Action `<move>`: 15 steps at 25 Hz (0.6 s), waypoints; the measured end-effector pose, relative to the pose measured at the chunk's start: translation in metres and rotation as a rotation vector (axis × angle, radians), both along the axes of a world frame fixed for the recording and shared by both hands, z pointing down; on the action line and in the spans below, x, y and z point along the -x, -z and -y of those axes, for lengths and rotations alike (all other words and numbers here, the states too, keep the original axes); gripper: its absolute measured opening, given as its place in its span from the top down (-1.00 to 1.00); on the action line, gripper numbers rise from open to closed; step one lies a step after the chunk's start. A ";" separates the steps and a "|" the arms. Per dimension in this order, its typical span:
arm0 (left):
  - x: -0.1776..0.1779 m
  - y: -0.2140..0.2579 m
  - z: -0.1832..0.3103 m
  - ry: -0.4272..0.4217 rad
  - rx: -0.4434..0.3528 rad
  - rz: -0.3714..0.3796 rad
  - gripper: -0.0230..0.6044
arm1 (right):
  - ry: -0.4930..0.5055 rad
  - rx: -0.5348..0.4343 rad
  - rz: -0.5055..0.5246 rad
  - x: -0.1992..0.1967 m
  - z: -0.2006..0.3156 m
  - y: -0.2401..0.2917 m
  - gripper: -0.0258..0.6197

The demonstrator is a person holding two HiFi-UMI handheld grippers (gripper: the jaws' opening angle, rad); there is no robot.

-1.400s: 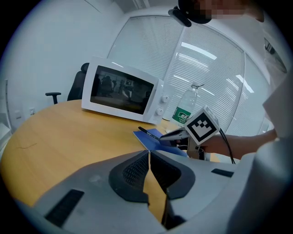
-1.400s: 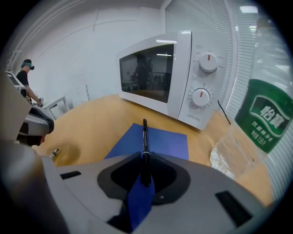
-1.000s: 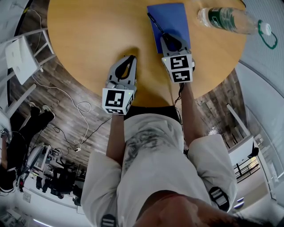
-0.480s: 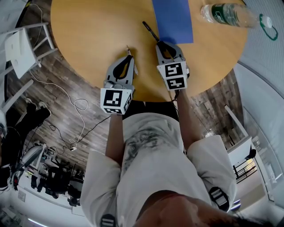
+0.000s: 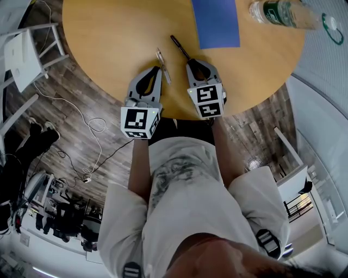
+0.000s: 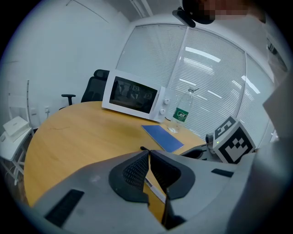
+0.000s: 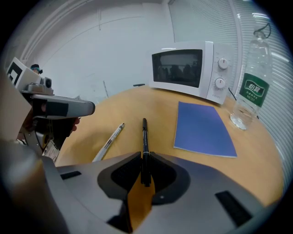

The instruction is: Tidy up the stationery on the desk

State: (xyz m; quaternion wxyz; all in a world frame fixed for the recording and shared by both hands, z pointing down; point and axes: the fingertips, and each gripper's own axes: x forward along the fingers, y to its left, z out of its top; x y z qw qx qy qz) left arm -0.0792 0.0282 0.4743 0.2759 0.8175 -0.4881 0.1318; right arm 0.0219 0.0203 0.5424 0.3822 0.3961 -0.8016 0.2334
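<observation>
My right gripper (image 5: 191,61) is shut on a black pen (image 5: 179,47), which sticks out ahead of its jaws over the round wooden table (image 5: 109,43). In the right gripper view the black pen (image 7: 145,141) runs straight out from the closed jaws. A white pen (image 5: 161,56) lies on the table just left of it, also seen as the white pen (image 7: 109,140). My left gripper (image 5: 158,69) hovers over that white pen with its jaws shut and nothing clearly between them (image 6: 149,153). A blue notebook (image 5: 216,21) lies farther out.
A water bottle (image 5: 283,13) lies at the table's far right, and a green ring (image 5: 331,30) sits beyond it. A white microwave (image 7: 185,71) stands at the table's back. A white chair (image 5: 22,54) and loose cables are on the floor to the left.
My right gripper has pulled the black pen off the blue notebook toward the near edge of the table. The left gripper has stayed almost still, and the white pen now shows beside its tip.
</observation>
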 end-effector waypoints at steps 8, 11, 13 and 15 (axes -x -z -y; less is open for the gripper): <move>0.004 -0.003 -0.009 0.010 0.004 0.002 0.86 | 0.014 0.025 -0.010 0.007 -0.021 -0.006 0.56; 0.006 -0.005 -0.011 0.017 0.007 0.003 0.86 | 0.038 0.026 -0.013 0.011 -0.027 -0.011 0.56; 0.006 -0.005 -0.014 0.022 0.009 0.003 0.86 | 0.056 0.029 -0.012 0.013 -0.031 -0.011 0.56; 0.007 -0.005 -0.016 0.027 0.011 0.003 0.86 | 0.080 0.037 -0.005 0.017 -0.036 -0.010 0.49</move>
